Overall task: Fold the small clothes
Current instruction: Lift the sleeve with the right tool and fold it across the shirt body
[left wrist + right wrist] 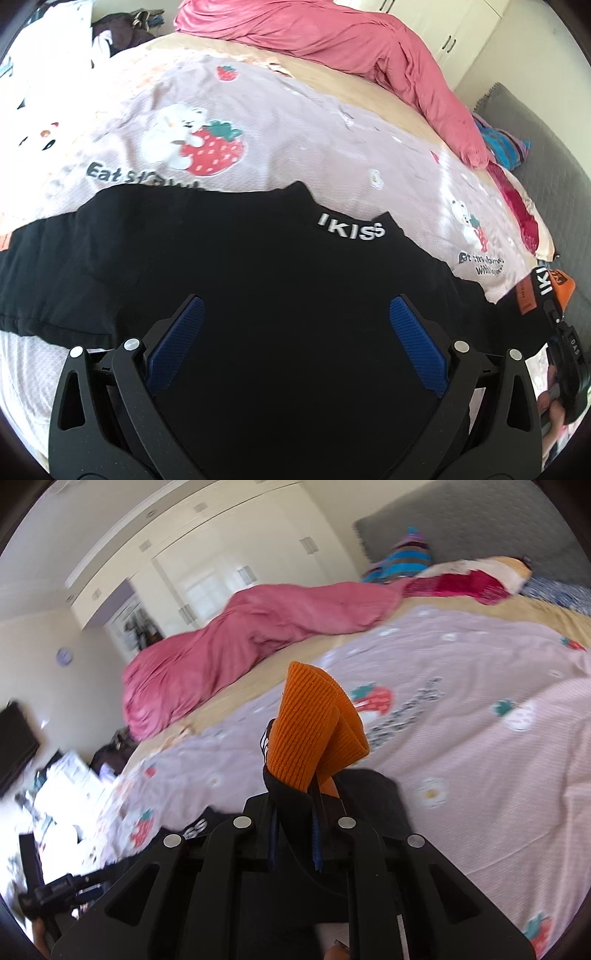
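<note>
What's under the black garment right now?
The black garment lies on the pink strawberry-print bedspread, which shows around its edges. Whatever lies beneath its middle is covered and cannot be seen.

- A home bedroom.
- A wide bed [461,760] fills most of both views, covered with a pink sheet printed with bears and strawberries.
- A rose quilt [240,638] lies bunched along its far side.
- A grey padded headboard [461,520] stands behind the pillows [480,572].
- Cream built-in wardrobes [207,554] line the wall.
</note>
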The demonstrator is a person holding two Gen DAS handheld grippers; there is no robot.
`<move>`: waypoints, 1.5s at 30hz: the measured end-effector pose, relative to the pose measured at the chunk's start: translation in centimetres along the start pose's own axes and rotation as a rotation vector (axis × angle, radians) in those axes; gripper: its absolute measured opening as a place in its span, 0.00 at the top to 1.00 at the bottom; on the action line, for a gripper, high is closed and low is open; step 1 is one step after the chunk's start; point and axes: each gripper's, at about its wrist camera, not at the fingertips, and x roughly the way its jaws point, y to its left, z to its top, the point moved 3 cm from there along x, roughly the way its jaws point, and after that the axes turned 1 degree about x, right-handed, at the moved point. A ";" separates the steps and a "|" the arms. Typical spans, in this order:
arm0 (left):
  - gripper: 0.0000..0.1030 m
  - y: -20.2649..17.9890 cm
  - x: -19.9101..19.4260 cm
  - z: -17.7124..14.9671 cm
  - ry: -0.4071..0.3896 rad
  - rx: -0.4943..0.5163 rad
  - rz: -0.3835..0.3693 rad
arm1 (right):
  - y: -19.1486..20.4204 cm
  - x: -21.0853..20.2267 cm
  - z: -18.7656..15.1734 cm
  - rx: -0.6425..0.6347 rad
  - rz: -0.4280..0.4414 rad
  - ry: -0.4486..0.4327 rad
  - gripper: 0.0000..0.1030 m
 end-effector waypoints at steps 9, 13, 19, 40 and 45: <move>0.08 4.2 -1.0 -0.3 -0.011 -0.072 -0.007 | 7.7 2.7 -4.2 -0.091 0.092 0.102 0.88; 0.08 5.4 -1.1 -0.8 -0.005 -0.087 -0.054 | 11.0 4.1 -6.6 -0.146 0.116 0.156 0.88; 0.08 6.5 -0.8 -1.3 0.003 -0.128 -0.128 | 13.6 6.3 -9.4 -0.188 0.136 0.220 0.88; 0.35 1.5 5.4 -4.4 0.166 -0.110 -0.315 | 9.8 2.3 -10.2 -0.062 0.251 0.324 0.43; 0.44 0.5 6.3 -5.1 0.162 -0.066 -0.270 | 6.9 0.9 -9.6 -0.017 0.203 0.304 0.42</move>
